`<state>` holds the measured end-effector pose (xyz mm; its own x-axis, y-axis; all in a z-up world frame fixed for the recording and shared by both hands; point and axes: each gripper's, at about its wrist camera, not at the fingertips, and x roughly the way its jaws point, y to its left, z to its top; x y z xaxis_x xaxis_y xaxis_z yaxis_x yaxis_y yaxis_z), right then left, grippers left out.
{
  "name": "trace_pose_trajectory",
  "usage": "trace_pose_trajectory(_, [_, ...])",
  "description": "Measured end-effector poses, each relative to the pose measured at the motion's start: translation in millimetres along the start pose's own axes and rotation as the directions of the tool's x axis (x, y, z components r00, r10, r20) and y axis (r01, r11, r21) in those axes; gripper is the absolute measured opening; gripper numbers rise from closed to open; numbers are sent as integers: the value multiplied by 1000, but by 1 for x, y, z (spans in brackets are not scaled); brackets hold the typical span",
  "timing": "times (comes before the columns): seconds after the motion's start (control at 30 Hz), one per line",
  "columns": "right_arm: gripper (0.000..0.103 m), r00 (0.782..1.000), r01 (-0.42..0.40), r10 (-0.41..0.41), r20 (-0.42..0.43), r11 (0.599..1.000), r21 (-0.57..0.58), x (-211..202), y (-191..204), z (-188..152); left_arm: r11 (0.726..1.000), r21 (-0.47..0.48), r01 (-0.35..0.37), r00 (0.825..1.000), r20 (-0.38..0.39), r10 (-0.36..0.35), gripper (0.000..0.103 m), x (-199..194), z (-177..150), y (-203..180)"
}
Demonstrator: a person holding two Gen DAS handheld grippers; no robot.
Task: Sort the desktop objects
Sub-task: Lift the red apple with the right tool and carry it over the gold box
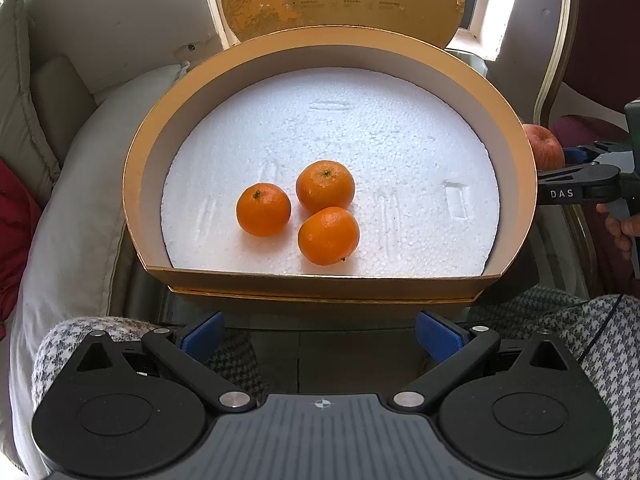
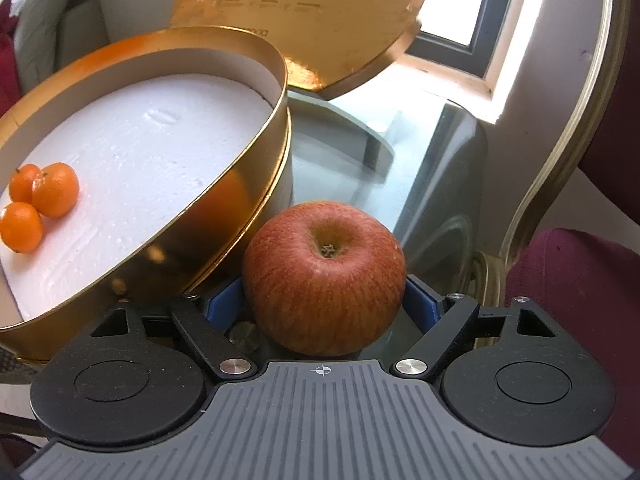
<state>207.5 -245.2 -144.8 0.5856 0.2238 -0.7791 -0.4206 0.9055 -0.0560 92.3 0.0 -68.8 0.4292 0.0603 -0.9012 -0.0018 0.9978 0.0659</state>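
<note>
We see the apple [image 2: 324,276] between the right gripper [image 2: 324,300] jaws — blue pads at both its sides, beside the gold box [image 2: 224,200], contact unclear. Our left gripper [image 1: 320,334] hangs wide open, empty — three mandarins [image 1: 324,186] lie in the box.

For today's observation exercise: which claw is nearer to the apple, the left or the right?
The right. The right claw has the apple between its fingers, beside the gold box. The left claw is open in front of the box's near wall, apart from the apple.

Home lounge (sofa cushion [image 1: 76,184], armchair [image 2: 560,184])
</note>
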Motion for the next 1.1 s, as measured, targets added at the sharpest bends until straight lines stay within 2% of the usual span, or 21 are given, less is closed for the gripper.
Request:
trace_pose_trajectory(0.23, [84, 999, 39, -38, -7, 991, 126, -14, 4, -7, 1000, -10, 1, 1000, 4, -1, 102, -7, -6, 4])
trace_pose_trajectory(0.47, [84, 997, 75, -73, -14, 972, 223, -67, 27, -15, 999, -24, 22, 999, 28, -22, 102, -21, -18, 8])
trace_pose_trajectory(0.63, [84, 995, 75, -87, 38, 969, 236, -113, 52, -11, 998, -50, 49, 998, 42, -47, 102, -29, -30, 18])
trace_pose_trajectory(0.8, [84, 990, 56, -83, 118, 975, 217, -142, 85, 12, 994, -90, 69, 994, 89, -61, 102, -41, -37, 35])
trace_pose_trajectory(0.93, [84, 991, 11, -33, 128, 985, 173, -134, 111, 38, 989, -133, 65, 989, 137, -47, 102, -51, -36, 56])
trace_pose_trajectory(1.1, [84, 996, -29, 17, 90, 989, 144, -92, 146, 71, 980, -197, 35, 982, 189, 3, 102, -57, -32, 86])
